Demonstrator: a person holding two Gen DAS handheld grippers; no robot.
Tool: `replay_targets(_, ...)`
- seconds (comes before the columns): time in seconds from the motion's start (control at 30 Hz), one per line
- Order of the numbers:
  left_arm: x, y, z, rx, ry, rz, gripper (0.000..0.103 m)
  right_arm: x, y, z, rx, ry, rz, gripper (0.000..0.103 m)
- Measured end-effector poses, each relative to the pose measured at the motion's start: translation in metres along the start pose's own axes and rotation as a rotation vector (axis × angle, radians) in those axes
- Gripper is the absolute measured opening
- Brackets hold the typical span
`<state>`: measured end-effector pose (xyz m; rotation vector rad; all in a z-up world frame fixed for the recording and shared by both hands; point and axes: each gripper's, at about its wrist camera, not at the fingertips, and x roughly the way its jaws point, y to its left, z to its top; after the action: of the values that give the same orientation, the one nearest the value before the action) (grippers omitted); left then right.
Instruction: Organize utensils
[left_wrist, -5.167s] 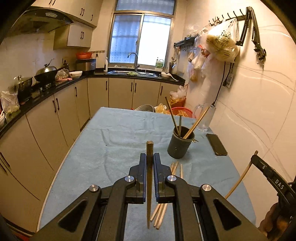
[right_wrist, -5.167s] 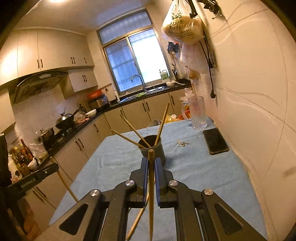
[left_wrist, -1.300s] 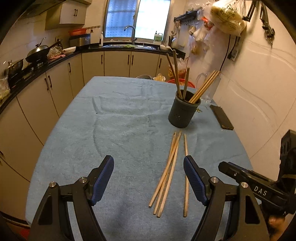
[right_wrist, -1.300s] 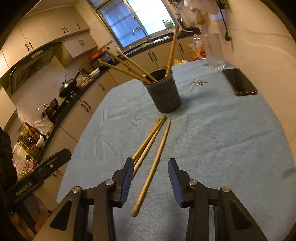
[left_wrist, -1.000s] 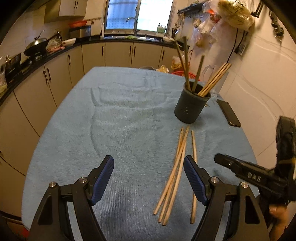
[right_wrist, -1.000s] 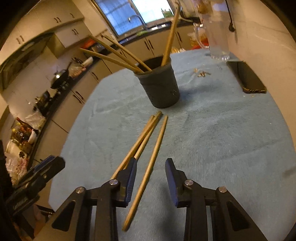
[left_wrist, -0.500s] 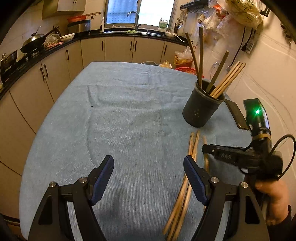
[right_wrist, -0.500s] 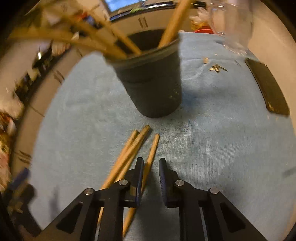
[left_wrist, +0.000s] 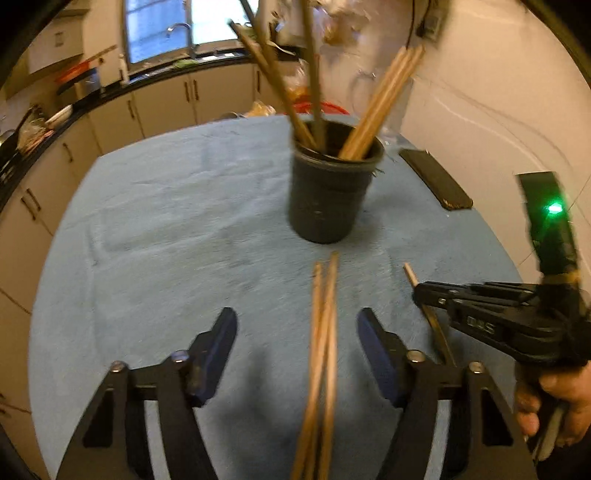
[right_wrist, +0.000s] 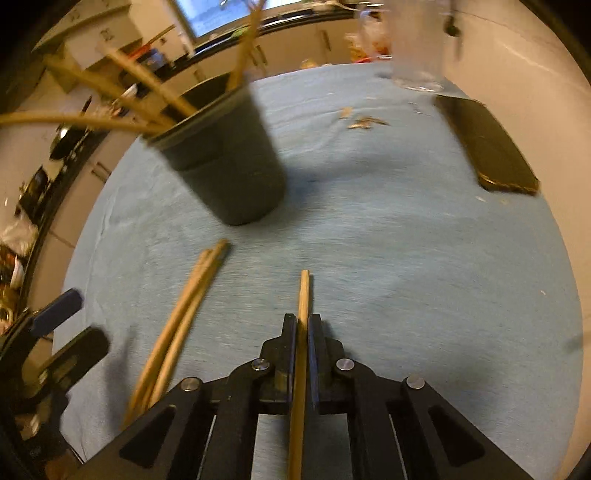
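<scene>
The right gripper (right_wrist: 303, 328) has just clamped one chopstick (right_wrist: 303, 295) — cup (right_wrist: 229, 166) at ten o'clock; left gripper (left_wrist: 295, 332), jaws apart, straddles the bundle (left_wrist: 323, 332).

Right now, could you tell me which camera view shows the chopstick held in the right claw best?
The right wrist view: the chopstick runs straight between the shut right claw. The left wrist view shows only its tip and a blurred stretch beside that claw.

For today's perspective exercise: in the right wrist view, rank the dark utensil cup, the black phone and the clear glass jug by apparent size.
1. Dark utensil cup, largest.
2. Black phone.
3. Clear glass jug, smallest, though cropped and farthest, so unsure.
</scene>
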<state>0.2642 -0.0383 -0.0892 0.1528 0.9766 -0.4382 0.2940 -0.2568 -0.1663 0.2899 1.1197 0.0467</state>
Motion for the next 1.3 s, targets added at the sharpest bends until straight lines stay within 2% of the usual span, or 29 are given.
replay_targets(0.03, 0.006, -0.004, 0.004, 0.006, 0.010, -0.017, 0.059, -0.002, -0.006, 0.000, 0.012, -0.004, 0.000, 0.007)
replay_targets(0.1, 0.019, -0.011, 0.012, 0.013, 0.038, -0.037, 0.041, -0.003, -0.016, -0.001, 0.028, -0.007, 0.010, 0.007)
replay_targets(0.17, 0.030, -0.018, 0.019, 0.033, 0.056, -0.048, 0.031, -0.003, -0.017, -0.003, 0.024, -0.012, 0.016, 0.007)
replay_targets(0.37, 0.052, -0.031, 0.029, 0.076, 0.092, -0.010, 0.028, -0.007, -0.019, -0.005, 0.025, -0.021, 0.050, 0.007)
replay_targets(0.4, 0.055, -0.032, 0.029, 0.083, 0.100, -0.003, 0.023, -0.006, -0.021, -0.006, 0.029, -0.023, 0.055, 0.007)
replay_targets(0.47, 0.061, -0.033, 0.029, 0.092, 0.114, 0.009, 0.021, -0.004, -0.019, -0.007, 0.034, -0.024, 0.063, 0.007)
replay_targets(0.53, 0.064, -0.035, 0.029, 0.102, 0.102, 0.029, 0.018, -0.003, -0.021, -0.007, 0.038, -0.025, 0.070, 0.007)
replay_targets(0.6, 0.066, -0.038, 0.030, 0.102, 0.099, 0.036, 0.010, -0.004, -0.022, -0.007, 0.041, -0.027, 0.072, 0.007)
replay_targets(0.7, 0.063, -0.035, 0.031, 0.080, 0.087, 0.020, 0.008, -0.006, -0.023, -0.007, 0.048, -0.032, 0.077, 0.007)
replay_targets(0.9, 0.017, -0.018, 0.030, 0.011, -0.003, 0.002, 0.008, -0.018, -0.020, -0.008, 0.049, -0.066, 0.102, 0.007)
replay_targets(1.13, -0.078, 0.018, 0.016, -0.121, -0.169, 0.005, 0.008, -0.072, 0.004, -0.014, -0.007, -0.221, 0.115, 0.007)
replay_targets(1.2, -0.095, 0.029, 0.012, -0.156, -0.201, 0.007, 0.008, -0.088, 0.012, -0.021, -0.026, -0.260, 0.119, 0.007)
replay_targets(1.3, -0.128, 0.044, -0.007, -0.202, -0.261, 0.064, 0.008, -0.111, 0.023, -0.034, -0.059, -0.322, 0.112, 0.007)
